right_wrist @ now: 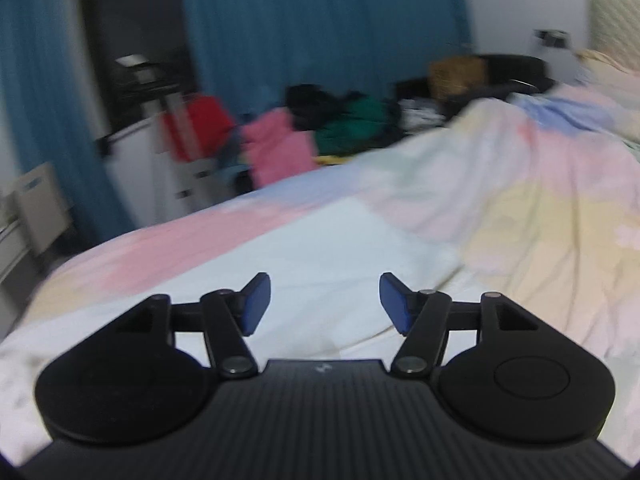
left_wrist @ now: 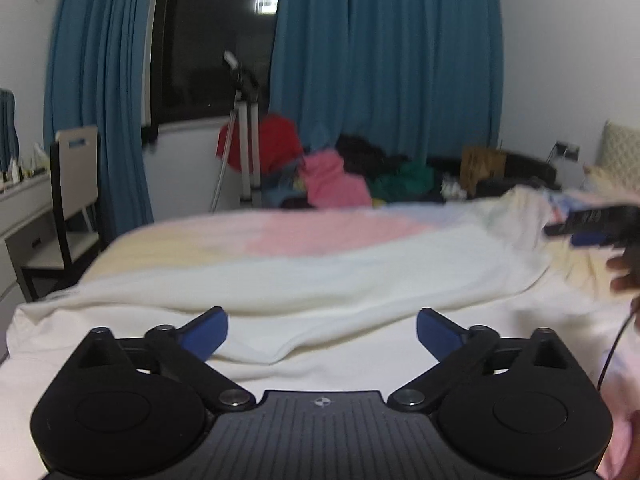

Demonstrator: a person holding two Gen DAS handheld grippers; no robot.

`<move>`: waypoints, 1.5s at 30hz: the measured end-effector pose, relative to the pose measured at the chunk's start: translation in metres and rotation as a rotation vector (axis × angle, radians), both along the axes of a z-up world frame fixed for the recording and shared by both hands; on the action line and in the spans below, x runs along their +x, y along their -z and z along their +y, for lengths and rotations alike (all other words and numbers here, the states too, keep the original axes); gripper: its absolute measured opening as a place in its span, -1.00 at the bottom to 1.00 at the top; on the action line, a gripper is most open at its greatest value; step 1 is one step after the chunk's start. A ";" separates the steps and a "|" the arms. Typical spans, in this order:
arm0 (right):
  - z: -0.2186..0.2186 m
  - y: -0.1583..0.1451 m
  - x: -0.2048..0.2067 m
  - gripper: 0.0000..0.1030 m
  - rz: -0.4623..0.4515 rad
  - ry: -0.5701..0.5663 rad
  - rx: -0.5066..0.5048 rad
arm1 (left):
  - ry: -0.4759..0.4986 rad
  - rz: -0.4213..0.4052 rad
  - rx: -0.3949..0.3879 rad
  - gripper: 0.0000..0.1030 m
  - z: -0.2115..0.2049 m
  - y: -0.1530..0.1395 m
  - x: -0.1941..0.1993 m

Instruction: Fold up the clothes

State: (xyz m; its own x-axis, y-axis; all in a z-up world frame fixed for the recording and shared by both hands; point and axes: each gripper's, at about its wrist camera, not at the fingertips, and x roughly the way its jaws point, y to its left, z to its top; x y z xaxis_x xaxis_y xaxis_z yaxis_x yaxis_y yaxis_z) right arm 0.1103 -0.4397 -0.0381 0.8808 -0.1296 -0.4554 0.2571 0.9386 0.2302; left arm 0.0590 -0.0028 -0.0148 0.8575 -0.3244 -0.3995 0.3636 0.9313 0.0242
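Observation:
A white garment (left_wrist: 320, 276) lies spread across the bed, with a soft fold running along its near side. It rests on a bedcover of pastel patches (left_wrist: 312, 232). My left gripper (left_wrist: 322, 320) hovers over the garment's near part, its blue pads wide open with nothing between them. My right gripper (right_wrist: 325, 300) is also open and empty above the white garment (right_wrist: 340, 248). In the left wrist view the right gripper (left_wrist: 576, 230) shows blurred at the right edge, held by a hand (left_wrist: 624, 276).
Beyond the bed's far side lies a pile of clothes, with pink (left_wrist: 336, 180), red (left_wrist: 276, 142) and green (left_wrist: 408, 178) pieces. A tripod (left_wrist: 244, 148) stands before the blue curtains (left_wrist: 384, 60). A chair (left_wrist: 74, 184) and a desk are at the left, and a pillow (left_wrist: 620, 148) at the right.

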 end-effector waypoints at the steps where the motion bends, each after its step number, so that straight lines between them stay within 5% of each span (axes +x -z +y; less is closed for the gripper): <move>1: 0.010 -0.004 -0.009 0.22 0.003 -0.029 -0.018 | 0.005 -0.020 0.000 0.99 -0.002 -0.005 -0.011; 9: 0.039 -0.014 -0.042 0.22 0.017 -0.097 -0.084 | -0.044 0.016 0.016 0.99 0.003 0.000 -0.065; 15: 0.034 -0.013 -0.040 0.22 0.035 -0.068 -0.055 | -0.248 0.121 0.003 0.99 0.041 0.010 -0.057; 25: 0.012 -0.005 -0.047 0.22 0.014 0.032 0.025 | -0.691 0.245 -0.234 0.99 0.189 -0.005 -0.046; 30: 0.004 0.001 -0.046 0.22 0.041 0.075 0.022 | -0.902 0.364 -0.276 0.99 0.249 -0.001 -0.043; 34: 0.000 0.003 -0.046 0.22 0.050 0.083 0.033 | -1.033 0.451 -0.502 0.98 0.292 0.013 -0.064; 45: -0.017 0.015 -0.039 0.22 0.141 0.177 0.035 | -1.098 0.510 -0.774 0.95 0.324 0.032 -0.100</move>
